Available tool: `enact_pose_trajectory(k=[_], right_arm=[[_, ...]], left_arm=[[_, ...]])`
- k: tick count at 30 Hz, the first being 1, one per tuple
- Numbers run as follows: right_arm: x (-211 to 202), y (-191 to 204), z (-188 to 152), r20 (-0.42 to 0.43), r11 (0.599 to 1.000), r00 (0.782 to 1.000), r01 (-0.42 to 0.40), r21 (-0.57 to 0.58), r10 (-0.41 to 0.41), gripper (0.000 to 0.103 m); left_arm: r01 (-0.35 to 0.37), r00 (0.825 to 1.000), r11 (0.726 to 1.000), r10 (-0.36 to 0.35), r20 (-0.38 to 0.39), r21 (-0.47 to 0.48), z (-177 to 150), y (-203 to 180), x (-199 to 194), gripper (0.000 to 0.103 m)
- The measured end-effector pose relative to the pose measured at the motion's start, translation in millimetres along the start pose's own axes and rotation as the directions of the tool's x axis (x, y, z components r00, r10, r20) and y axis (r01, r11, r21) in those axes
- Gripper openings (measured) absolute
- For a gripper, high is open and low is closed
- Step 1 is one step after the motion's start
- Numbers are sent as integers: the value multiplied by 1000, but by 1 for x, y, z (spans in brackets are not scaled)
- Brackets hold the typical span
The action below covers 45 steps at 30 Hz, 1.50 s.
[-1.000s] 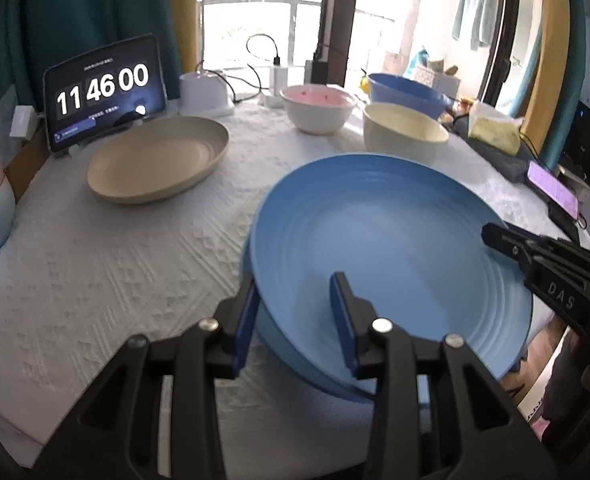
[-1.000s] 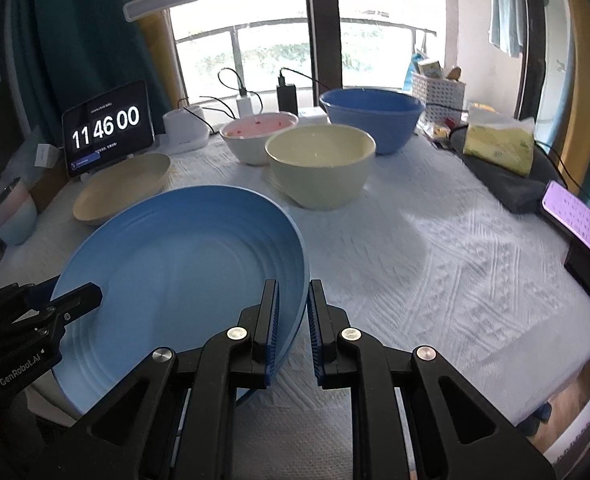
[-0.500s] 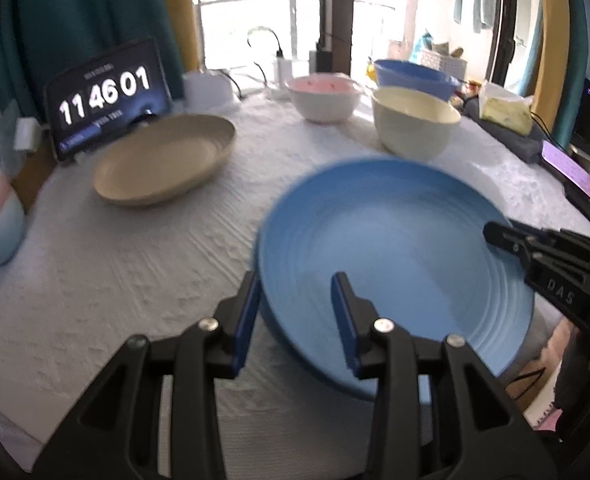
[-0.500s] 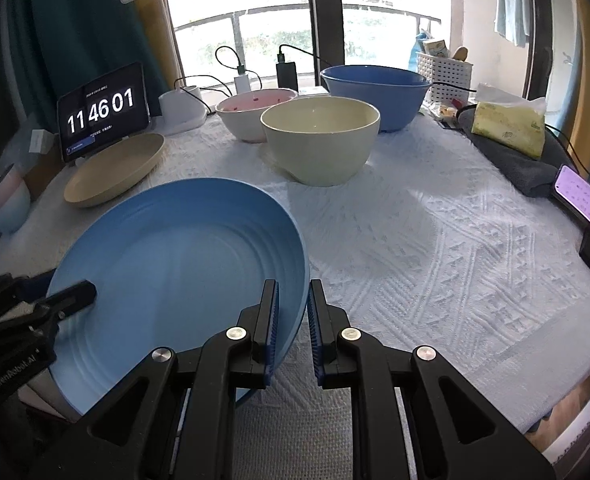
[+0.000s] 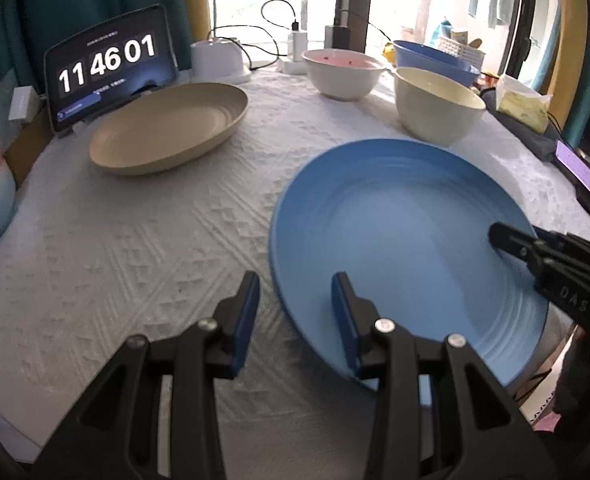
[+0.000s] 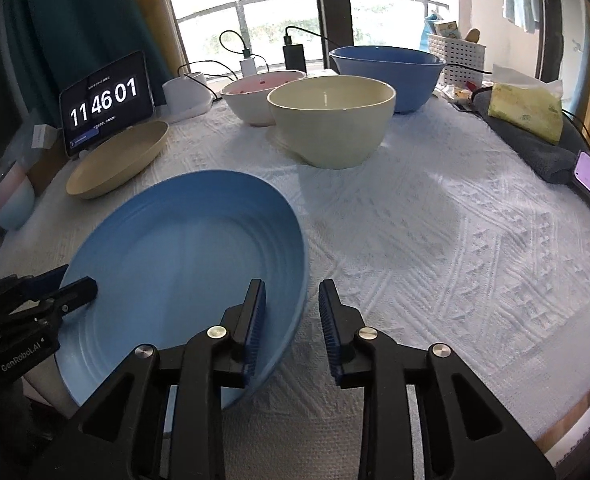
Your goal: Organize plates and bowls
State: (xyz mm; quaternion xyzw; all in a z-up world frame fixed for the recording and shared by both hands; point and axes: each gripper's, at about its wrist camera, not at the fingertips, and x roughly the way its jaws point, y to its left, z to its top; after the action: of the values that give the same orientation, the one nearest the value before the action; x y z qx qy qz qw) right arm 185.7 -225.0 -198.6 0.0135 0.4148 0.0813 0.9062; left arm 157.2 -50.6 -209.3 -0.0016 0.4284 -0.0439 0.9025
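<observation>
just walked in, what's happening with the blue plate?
A person with a gripper in each hand is setting the blue plate on the white tablecloth. The right gripper straddles the plate's rim, and its jaws have just been opening, with the pads now off the rim. The left gripper straddles the opposite rim, jaws apart. A tan plate and three bowls, cream, pink and blue, sit further back.
</observation>
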Motion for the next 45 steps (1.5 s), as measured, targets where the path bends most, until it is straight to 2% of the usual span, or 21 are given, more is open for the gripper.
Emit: enact_pose_trajectory(k=[9, 27, 33, 40, 45], right_arm=[[11, 11, 10, 7, 999, 1000, 18, -28, -18, 29], [43, 21, 42, -18, 999, 1000, 21, -41, -22, 29], [40, 19, 44, -21, 998, 998, 53, -28, -54, 29], [23, 12, 50, 14, 994, 994, 106, -8, -106, 29], [12, 20, 57, 42, 994, 993, 111, -23, -110, 30]], left_arm=[[23, 1000, 999, -23, 17, -32, 9, 6, 6, 39], [8, 1000, 998, -7, 8, -66, 31, 26, 24, 39], [19, 1000, 994, -17, 25, -108, 31, 36, 17, 45], [27, 997, 993, -18, 75, -117, 33, 44, 1, 46], [21, 993, 993, -8, 114, -118, 34, 51, -10, 47]])
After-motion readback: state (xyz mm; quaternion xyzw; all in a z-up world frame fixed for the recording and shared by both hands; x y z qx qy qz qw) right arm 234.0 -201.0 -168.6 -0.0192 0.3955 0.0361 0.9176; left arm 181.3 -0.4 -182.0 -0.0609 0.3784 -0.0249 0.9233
